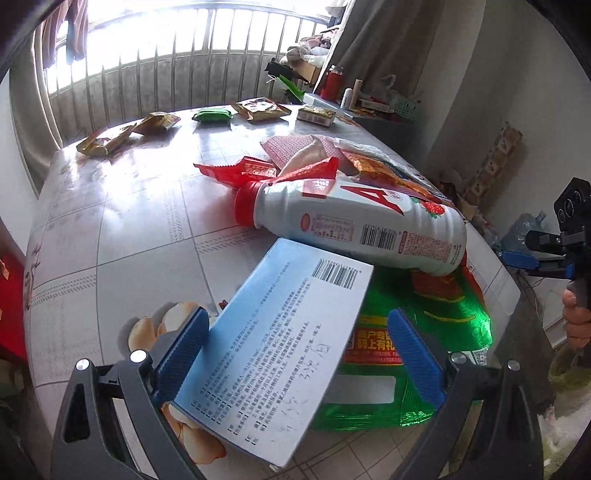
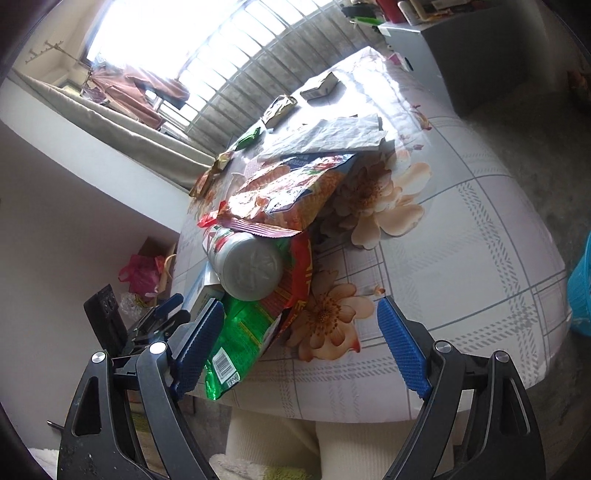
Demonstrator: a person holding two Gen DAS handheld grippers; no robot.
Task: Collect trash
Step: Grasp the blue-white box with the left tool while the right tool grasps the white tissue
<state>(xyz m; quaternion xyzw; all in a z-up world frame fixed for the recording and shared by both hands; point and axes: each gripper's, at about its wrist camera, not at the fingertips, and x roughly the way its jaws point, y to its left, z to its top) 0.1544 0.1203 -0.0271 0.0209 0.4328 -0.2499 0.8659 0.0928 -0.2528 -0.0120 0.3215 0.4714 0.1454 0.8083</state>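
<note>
A trash pile lies on the flowered table [image 1: 129, 229]. In it are a white bottle [image 1: 354, 225] with a red cap lying on its side, a green snack bag [image 1: 424, 332], an orange snack bag [image 2: 288, 195], red and pink wrappers [image 1: 240, 170] and a light blue printed box [image 1: 273, 350]. My left gripper [image 1: 297, 315] is open around the box. The box leans on the left pad [image 1: 181, 354], and the right pad stands apart over the green bag. My right gripper [image 2: 301, 304] is open at the table's edge, its left pad beside the green bag [image 2: 240, 339], with nothing gripped. The bottle's base [image 2: 251, 269] faces it.
Several snack packets [image 1: 107, 142] and a small carton [image 1: 316, 114] lie along the table's far side by the barred window. A grey cabinet [image 2: 424, 33] stands beyond the table, a blue basket [image 2: 580, 288] at its right, and a pink bag [image 2: 142, 275] on the floor. A person's hand [image 1: 576, 317] holds the right gripper.
</note>
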